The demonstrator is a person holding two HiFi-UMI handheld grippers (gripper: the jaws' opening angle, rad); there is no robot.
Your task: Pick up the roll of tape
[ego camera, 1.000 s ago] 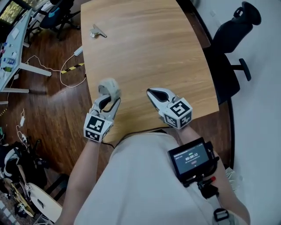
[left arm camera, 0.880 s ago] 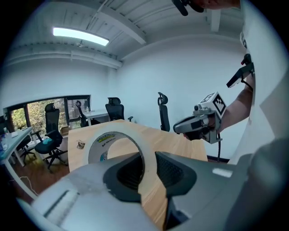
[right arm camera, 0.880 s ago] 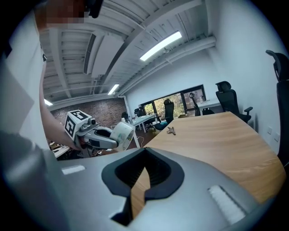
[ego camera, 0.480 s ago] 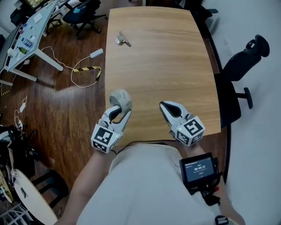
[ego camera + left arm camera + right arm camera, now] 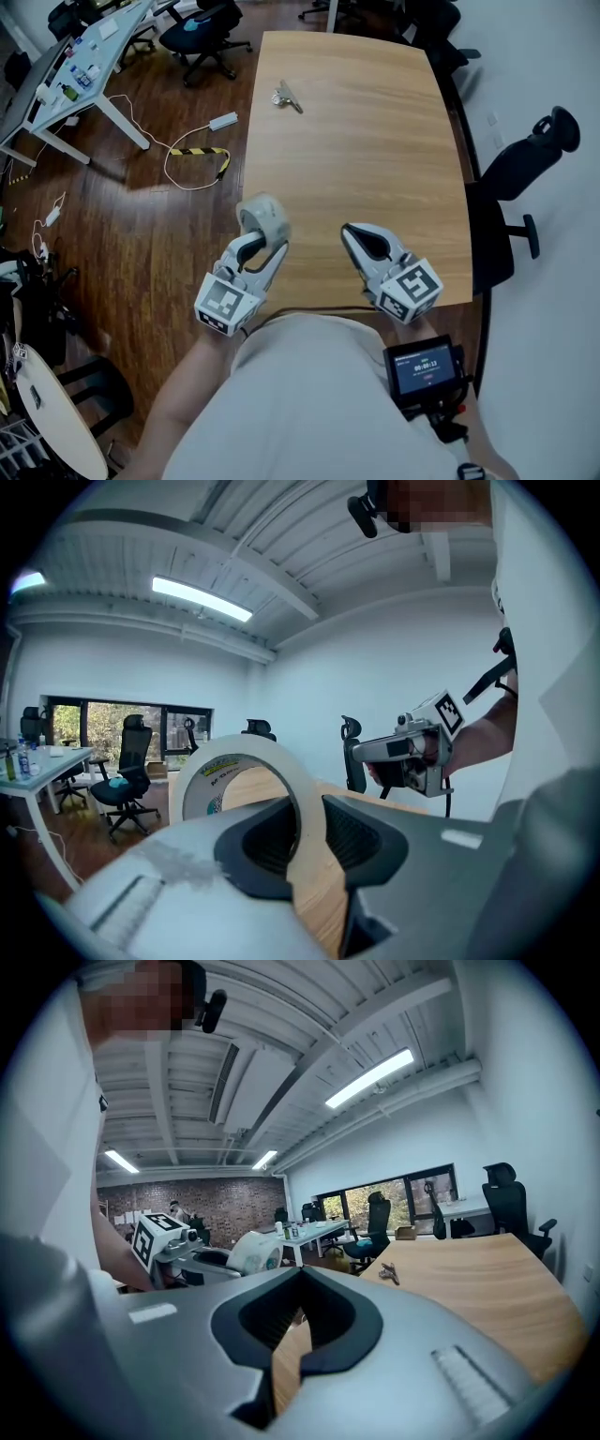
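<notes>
The roll of tape (image 5: 263,217), pale beige with a printed inner core, is held off the wooden table (image 5: 375,141) by my left gripper (image 5: 260,240), whose jaws are shut on the ring's wall. In the left gripper view the roll (image 5: 234,771) stands upright, with one jaw inside the ring and one outside. My right gripper (image 5: 362,240) hovers beside it over the table's near edge, shut with nothing in it. That gripper's own view shows its tips meeting (image 5: 298,1340), with the tape (image 5: 253,1251) off to the left.
A small bunch of metal keys (image 5: 286,96) lies at the table's far left. A black office chair (image 5: 530,164) stands to the right of the table. A cable and a yellow-black strip (image 5: 202,155) lie on the wood floor to the left, near a white desk (image 5: 75,75).
Both grippers have risen together above the table's near edge, the left one still carrying the tape roll. The head view has shifted, showing more of the floor and far table end.
</notes>
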